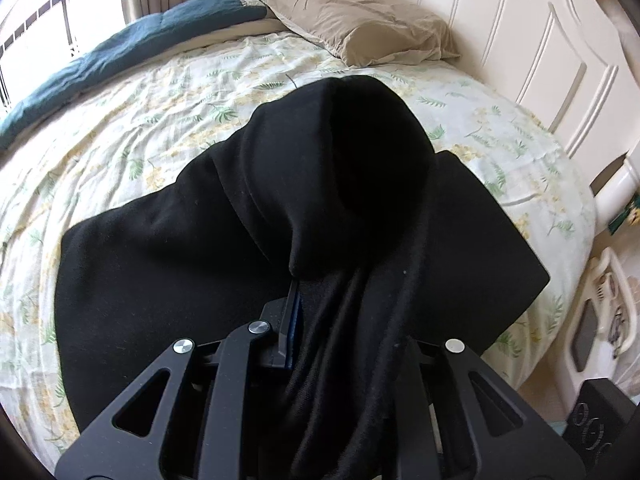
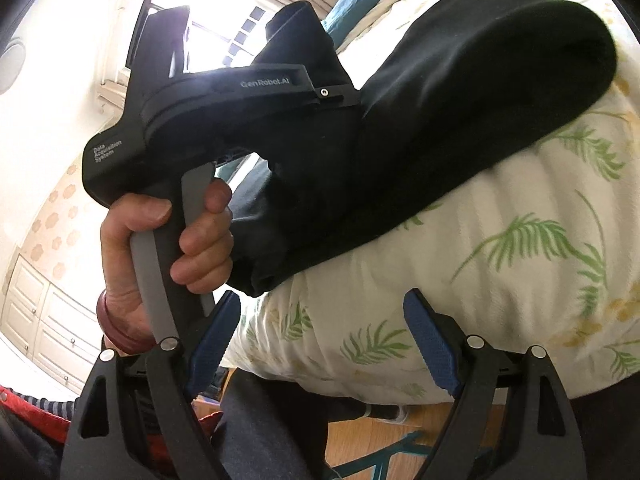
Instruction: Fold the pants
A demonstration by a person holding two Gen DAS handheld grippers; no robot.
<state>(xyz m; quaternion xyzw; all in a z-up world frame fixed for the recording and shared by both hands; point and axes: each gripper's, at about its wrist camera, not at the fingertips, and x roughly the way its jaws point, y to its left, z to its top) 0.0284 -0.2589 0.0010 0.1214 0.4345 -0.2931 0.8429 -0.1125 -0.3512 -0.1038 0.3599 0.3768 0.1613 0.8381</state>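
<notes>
The left gripper (image 1: pixel 340 312) has its jaws clamped on the pants (image 1: pixel 200 248), lifting a fold over the bed (image 1: pixel 160 92). The right gripper (image 2: pixel 324 340) hangs apart, empty. Best lay edges flush, then release.

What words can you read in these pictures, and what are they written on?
"GenRobot.AI": on the side of the left gripper, seen from the right wrist.
"Data Acquisition System": on the back of that gripper's body, above the hand holding its handle.
A curly silver mark on the dark box at the bottom right of the left wrist view: not readable.
Small dark marks on the wall above the pillow: shapes, no words.
</notes>
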